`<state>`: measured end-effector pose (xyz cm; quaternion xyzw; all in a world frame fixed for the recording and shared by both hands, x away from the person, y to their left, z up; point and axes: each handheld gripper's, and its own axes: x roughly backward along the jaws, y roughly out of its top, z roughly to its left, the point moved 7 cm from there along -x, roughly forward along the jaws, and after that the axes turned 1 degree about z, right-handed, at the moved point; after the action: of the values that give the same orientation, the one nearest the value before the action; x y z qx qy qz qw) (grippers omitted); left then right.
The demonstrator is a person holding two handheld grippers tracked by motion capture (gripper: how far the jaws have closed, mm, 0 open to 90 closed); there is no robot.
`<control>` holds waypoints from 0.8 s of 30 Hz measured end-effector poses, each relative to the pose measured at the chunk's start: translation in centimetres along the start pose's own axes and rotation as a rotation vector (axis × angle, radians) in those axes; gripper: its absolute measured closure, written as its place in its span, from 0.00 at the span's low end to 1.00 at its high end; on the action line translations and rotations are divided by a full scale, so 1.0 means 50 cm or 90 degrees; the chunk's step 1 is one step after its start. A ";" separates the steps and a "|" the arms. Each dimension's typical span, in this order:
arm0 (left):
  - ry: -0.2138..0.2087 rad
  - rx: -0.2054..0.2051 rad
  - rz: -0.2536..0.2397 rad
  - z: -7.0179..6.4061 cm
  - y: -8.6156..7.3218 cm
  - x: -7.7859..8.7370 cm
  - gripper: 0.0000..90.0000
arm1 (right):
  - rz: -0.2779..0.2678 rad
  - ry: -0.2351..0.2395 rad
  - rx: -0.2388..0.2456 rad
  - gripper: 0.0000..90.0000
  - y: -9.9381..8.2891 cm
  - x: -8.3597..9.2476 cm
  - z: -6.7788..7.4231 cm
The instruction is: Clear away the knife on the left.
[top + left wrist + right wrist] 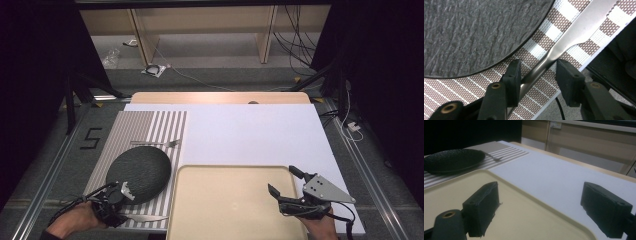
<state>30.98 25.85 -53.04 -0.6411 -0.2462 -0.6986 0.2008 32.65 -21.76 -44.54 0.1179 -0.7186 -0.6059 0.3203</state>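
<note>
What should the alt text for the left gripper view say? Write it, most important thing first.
The left gripper straddles the handle of a table knife lying on a striped placemat, one pad against the handle, the other just clear. A dark slate plate lies beside the knife on the mat.

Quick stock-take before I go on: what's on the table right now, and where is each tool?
Plate: one, dark grey, on the striped mat's near half.
Knife: one, silver, near edge of the mat beside the plate.
Fork: one, silver, on the mat beyond the plate.
Mat: one, brown and white stripes, table's left side.
Tray: one, cream, near centre.
Board: one, white, under mat and tray.
Left tool: black, jaws straddling the knife handle, one pad touching, a gap at the other.
Right tool: black, open over the tray's right edge.
</note>
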 end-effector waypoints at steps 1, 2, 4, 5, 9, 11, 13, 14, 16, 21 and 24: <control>0.000 -0.002 0.000 0.000 0.000 0.000 0.63 | 0.000 0.000 0.000 0.18 0.000 0.000 0.000; -0.002 -0.004 0.000 -0.001 0.001 0.000 0.64 | 0.000 0.000 0.000 0.18 0.000 0.000 0.000; -0.003 -0.012 0.003 -0.004 0.002 0.001 0.66 | 0.007 0.000 0.002 0.18 -0.001 0.001 0.000; -0.003 -0.017 0.005 -0.005 0.002 0.001 0.68 | 0.001 0.001 0.001 0.18 0.000 -0.001 0.000; -0.004 -0.030 0.006 -0.008 0.003 0.001 0.72 | 0.009 0.001 0.002 0.18 -0.002 0.000 0.000; -0.005 -0.036 0.007 -0.010 0.004 0.001 0.74 | 0.004 0.001 0.000 0.18 -0.001 -0.001 0.001; -0.002 -0.044 0.009 -0.011 0.004 0.001 0.75 | 0.005 0.001 0.000 0.18 -0.002 -0.002 0.001; -0.001 -0.048 0.009 -0.012 0.005 0.001 0.75 | 0.005 0.001 0.000 0.18 -0.002 -0.002 0.001; 0.002 -0.059 0.013 -0.015 0.006 0.001 0.76 | 0.006 0.001 0.001 0.18 -0.002 -0.002 0.001; -0.004 -0.076 0.021 -0.016 0.008 0.001 0.80 | 0.007 0.001 0.002 0.18 -0.002 -0.003 0.002; -0.001 -0.093 0.028 -0.019 0.009 0.002 0.81 | 0.012 0.002 0.002 0.18 -0.003 -0.002 0.002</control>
<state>30.48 24.94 -52.97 -0.6596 -0.1807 -0.7098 0.1689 32.66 -21.66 -44.74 0.1127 -0.7202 -0.6016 0.3266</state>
